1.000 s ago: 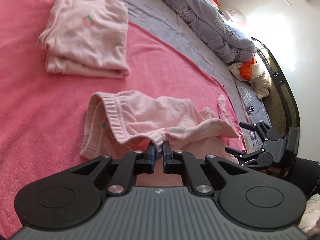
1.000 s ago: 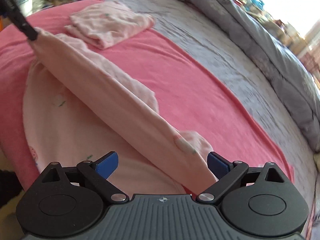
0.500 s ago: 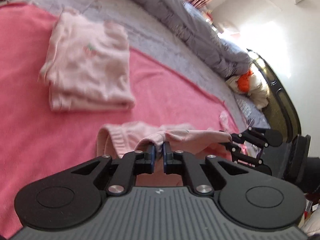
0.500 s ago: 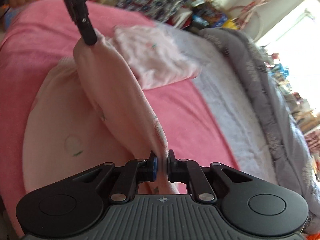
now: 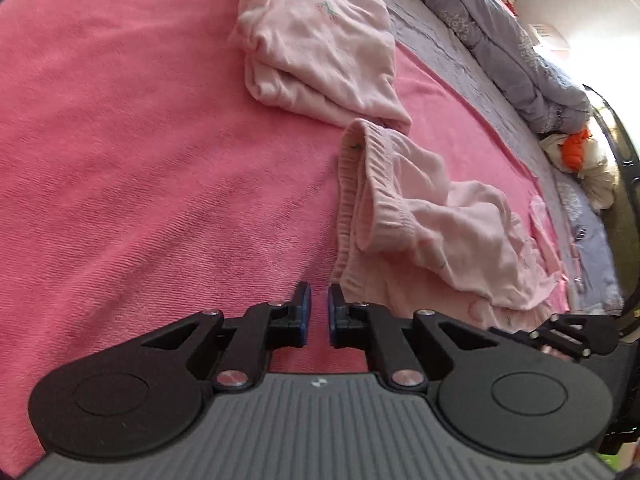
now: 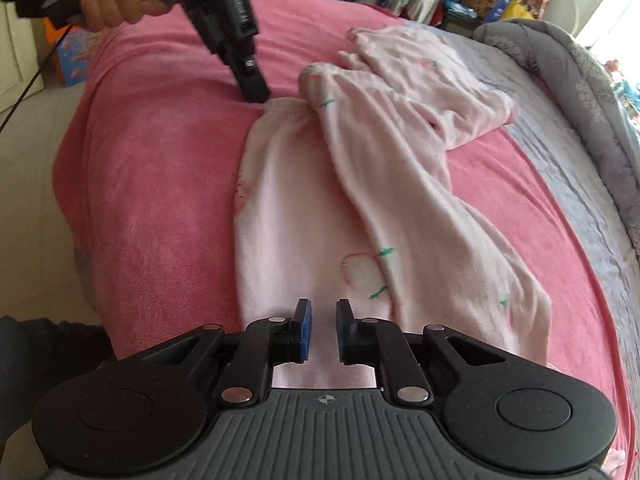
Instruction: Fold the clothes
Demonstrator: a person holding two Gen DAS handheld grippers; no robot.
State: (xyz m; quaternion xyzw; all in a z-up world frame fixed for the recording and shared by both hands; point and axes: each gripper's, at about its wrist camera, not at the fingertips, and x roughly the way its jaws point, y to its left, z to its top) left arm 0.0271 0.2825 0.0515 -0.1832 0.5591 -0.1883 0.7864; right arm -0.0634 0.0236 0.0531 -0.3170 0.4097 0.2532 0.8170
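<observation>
Both grippers are letting go of the pink trousers (image 6: pixel 360 208).
Left gripper (image 5: pixel 316 312) and right gripper (image 6: pixel 322 328) are standing narrowly apart, empty; one leg now lying folded across.

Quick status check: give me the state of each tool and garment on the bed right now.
left tool: slightly open, empty, beside the waistband
right tool: slightly open, empty
pink pants: half folded, one leg laid over the other
folded pink top: folded, lying apart
pink blanket: spread flat

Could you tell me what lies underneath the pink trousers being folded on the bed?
The pink trousers lie on a pink blanket spread over the bed. Their waistband end overlaps the folded pink garment. The blanket directly beneath the trousers is covered and cannot be seen.
</observation>
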